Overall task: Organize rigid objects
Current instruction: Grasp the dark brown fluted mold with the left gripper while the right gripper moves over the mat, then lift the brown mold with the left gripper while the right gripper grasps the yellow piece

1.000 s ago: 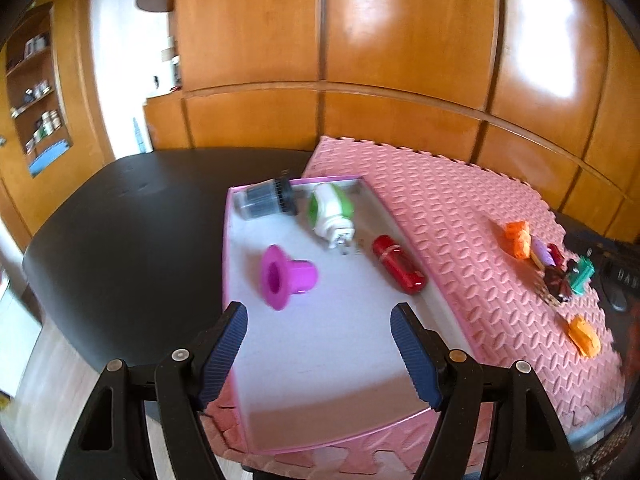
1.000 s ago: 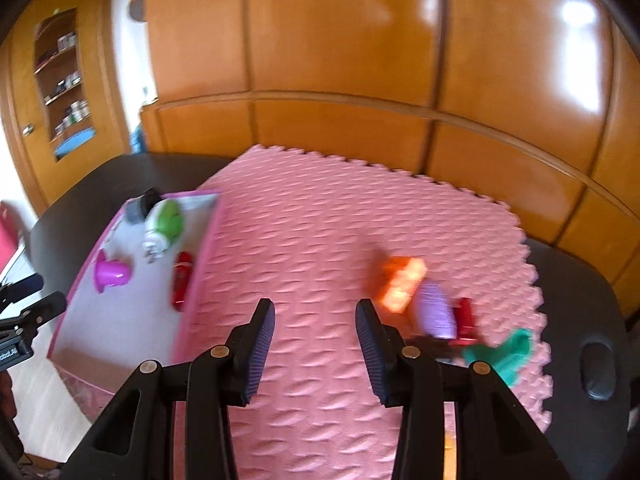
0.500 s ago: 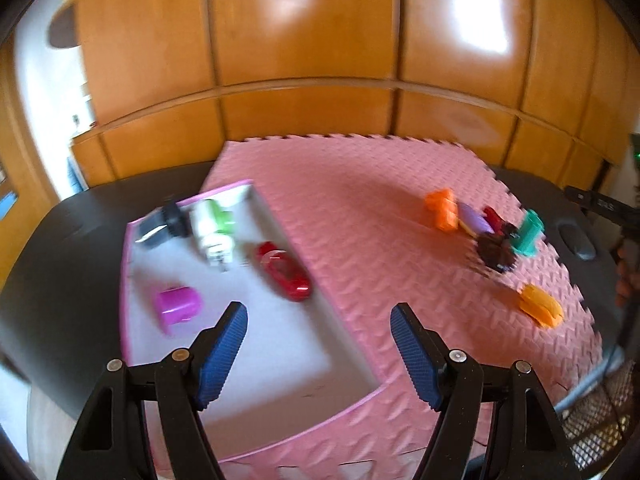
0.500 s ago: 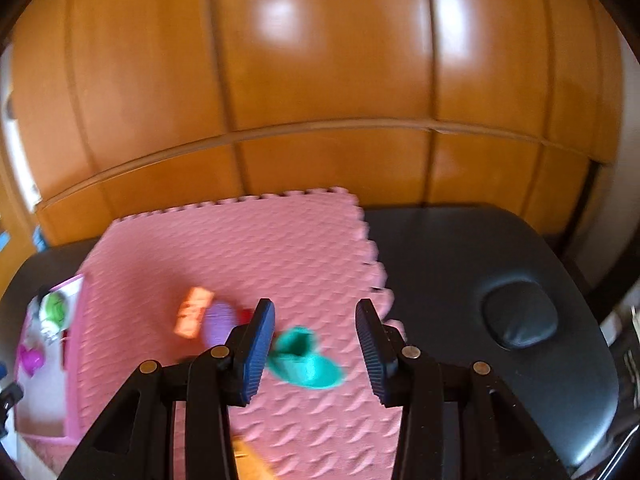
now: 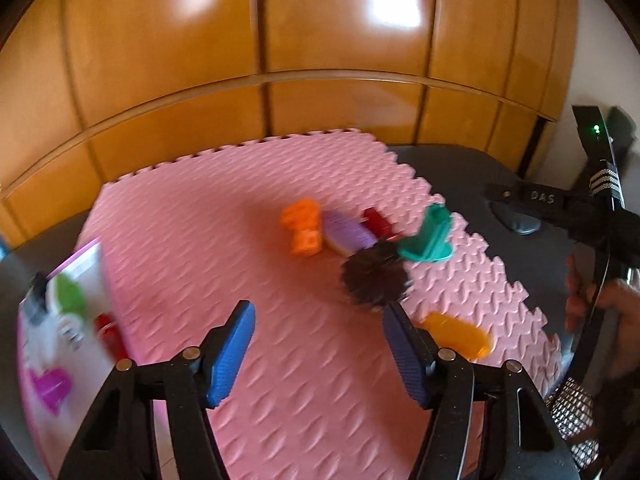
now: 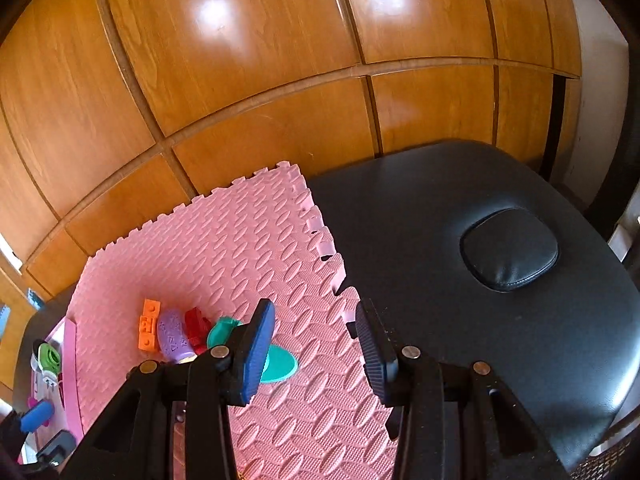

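Note:
Loose pieces lie in a cluster on the pink foam mat [image 5: 240, 240]: an orange block [image 5: 302, 228], a purple oval [image 5: 346, 234], a red piece [image 5: 376, 220], a teal piece [image 5: 428, 240], a dark bristly brush [image 5: 376, 280] and a flat orange piece [image 5: 460, 336]. My left gripper [image 5: 316, 320] hovers short of the brush; its jaws are closing with nothing between them. At the left, the pink-rimmed tray [image 5: 94, 248] holds a green-and-white item, a red bottle and a magenta cup. My right gripper [image 6: 314, 312] is open and empty over the mat's right edge, with the teal piece [image 6: 224, 330] just left of it.
The mat lies on a black padded table [image 6: 440, 208] with an oval cushion insert [image 6: 508, 248]. A wooden panelled wall [image 6: 240, 60] runs close behind. A hand [image 5: 612, 300] holding the other gripper shows at the right of the left wrist view.
Both views swung right. The left one went from the tray to the loose cluster, and its jaws narrowed. The right one now faces the mat's right edge and black table.

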The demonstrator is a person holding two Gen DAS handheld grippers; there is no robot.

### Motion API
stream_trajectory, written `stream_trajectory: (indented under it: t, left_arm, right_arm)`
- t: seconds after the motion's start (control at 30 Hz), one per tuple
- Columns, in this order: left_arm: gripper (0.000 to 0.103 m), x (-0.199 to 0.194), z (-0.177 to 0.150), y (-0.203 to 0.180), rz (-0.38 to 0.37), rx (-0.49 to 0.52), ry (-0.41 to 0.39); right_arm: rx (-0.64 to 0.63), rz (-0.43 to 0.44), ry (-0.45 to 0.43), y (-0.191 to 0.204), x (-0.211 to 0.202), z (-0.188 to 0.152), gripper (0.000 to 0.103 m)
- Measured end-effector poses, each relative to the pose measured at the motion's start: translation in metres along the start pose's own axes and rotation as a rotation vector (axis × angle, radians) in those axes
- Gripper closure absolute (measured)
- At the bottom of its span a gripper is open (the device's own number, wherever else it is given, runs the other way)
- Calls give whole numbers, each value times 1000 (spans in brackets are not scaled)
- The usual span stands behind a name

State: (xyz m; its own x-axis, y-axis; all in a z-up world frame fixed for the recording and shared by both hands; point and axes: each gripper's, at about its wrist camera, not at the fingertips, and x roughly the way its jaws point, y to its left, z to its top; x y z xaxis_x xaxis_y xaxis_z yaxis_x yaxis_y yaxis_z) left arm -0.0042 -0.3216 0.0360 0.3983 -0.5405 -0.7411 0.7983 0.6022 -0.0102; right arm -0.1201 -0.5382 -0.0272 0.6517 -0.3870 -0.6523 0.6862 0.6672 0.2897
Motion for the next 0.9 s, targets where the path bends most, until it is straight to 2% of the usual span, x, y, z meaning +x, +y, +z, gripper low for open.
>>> stream_trajectory:
  t: [0.2,0.4,0.47,0.53,0.6,0.73,0.9]
  left_arm:
    - [41,34,16,-22,-27,16,31]
    - [41,64,28,-26,-30,0,59]
    - [47,74,32,-25,-47,-18,73]
    - [68,82,33,-26,-84,-25,90]
    - [80,85,34,-26,-106,-30,82]
    - [83,78,27,-20,-127,-48,75]
    - [83,56,10,-2,-115,-86,83]
  right_arm:
    - [-3,1,30,2,5,-1,61]
    - [11,3,43,1,8,-1,61]
    - [12,0,47,0,9,-1,61]
    - [15,0,50,0,11,-1,61]
    - [9,-5,52,1,12,-1,61]
    - [8,-6,55,1,13,-1,61]
    - [9,-8,61,0,14,-2,61]
